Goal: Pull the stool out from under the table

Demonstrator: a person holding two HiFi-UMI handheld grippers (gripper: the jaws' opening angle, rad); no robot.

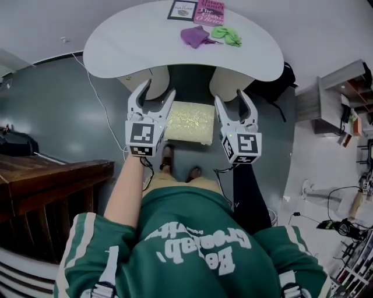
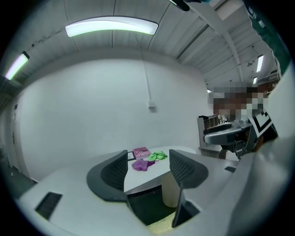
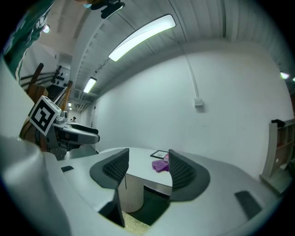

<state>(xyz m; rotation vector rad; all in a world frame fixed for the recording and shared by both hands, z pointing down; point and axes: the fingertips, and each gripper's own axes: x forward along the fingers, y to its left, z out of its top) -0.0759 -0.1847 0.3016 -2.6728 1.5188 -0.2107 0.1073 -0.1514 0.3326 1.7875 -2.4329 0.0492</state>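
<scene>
A: Where is the stool [image 1: 187, 122]?
B: On the dark floor [image 1: 70, 116], just near of the white table [image 1: 145, 46]. Its seat is almost fully clear of the tabletop, and only the far edge sits by the table's near rim, between the two pedestals.
A: Which way does it point, and where's the long axis?
B: The pale yellow seat is close to square, a touch wider left to right. Its sides run square to the table edge. No front can be told.
A: And the grippers?
B: The left gripper [image 1: 158, 92] is at the seat's left side and the right gripper [image 1: 230, 98] at its right. Both are above it, aimed at the table. Each has its jaws spread with nothing between the pads; only the table shows through.
A: What's on the table?
B: At the far side, a purple cloth [image 1: 195, 36], a green cloth [image 1: 226, 36] and a pink book [image 1: 210, 11].
</scene>
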